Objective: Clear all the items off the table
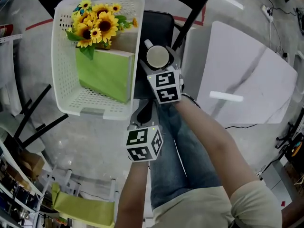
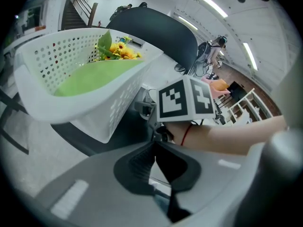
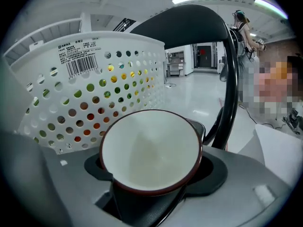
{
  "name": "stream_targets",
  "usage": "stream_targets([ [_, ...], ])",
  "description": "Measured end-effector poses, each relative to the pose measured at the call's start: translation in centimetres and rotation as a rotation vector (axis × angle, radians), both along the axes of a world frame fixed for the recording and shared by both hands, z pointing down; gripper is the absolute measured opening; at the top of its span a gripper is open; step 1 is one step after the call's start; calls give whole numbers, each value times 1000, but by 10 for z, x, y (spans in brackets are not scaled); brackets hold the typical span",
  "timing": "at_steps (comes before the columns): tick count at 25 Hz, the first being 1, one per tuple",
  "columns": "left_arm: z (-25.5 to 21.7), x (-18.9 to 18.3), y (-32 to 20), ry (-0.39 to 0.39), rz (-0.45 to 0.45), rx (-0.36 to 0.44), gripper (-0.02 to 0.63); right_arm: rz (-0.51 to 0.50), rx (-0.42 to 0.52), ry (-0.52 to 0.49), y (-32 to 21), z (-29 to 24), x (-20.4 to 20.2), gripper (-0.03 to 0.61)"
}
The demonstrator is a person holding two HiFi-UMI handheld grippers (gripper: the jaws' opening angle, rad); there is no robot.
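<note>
R gripper (image 1: 159, 56) clamped on white-inside, dark-red-rimmed cup (image 3: 149, 152), mouth toward its camera, held just beside right rim of white perforated plastic basket (image 1: 64, 56), outside it. L gripper (image 2: 154, 148) below basket's near corner, jaws together, nothing btwn. Inside basket: yellow sunflowers (image 1: 97, 25) w/ flat green box (image 1: 107, 72).

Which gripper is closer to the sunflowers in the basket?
Right. The right gripper, holding the cup, sits just right of the basket near the sunflowers; the left gripper is farther off, by the basket's near corner.
</note>
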State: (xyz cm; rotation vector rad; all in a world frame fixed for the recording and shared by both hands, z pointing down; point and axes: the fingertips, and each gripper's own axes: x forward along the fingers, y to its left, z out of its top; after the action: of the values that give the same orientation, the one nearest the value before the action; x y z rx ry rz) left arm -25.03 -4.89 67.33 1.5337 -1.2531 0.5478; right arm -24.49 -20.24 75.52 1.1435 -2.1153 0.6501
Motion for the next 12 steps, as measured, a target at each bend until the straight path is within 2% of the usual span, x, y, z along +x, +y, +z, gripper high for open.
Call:
stream_targets([
  [12, 5, -5, 5, 15, 5, -15, 9, -7, -6, 11, -2, 17, -9, 400],
])
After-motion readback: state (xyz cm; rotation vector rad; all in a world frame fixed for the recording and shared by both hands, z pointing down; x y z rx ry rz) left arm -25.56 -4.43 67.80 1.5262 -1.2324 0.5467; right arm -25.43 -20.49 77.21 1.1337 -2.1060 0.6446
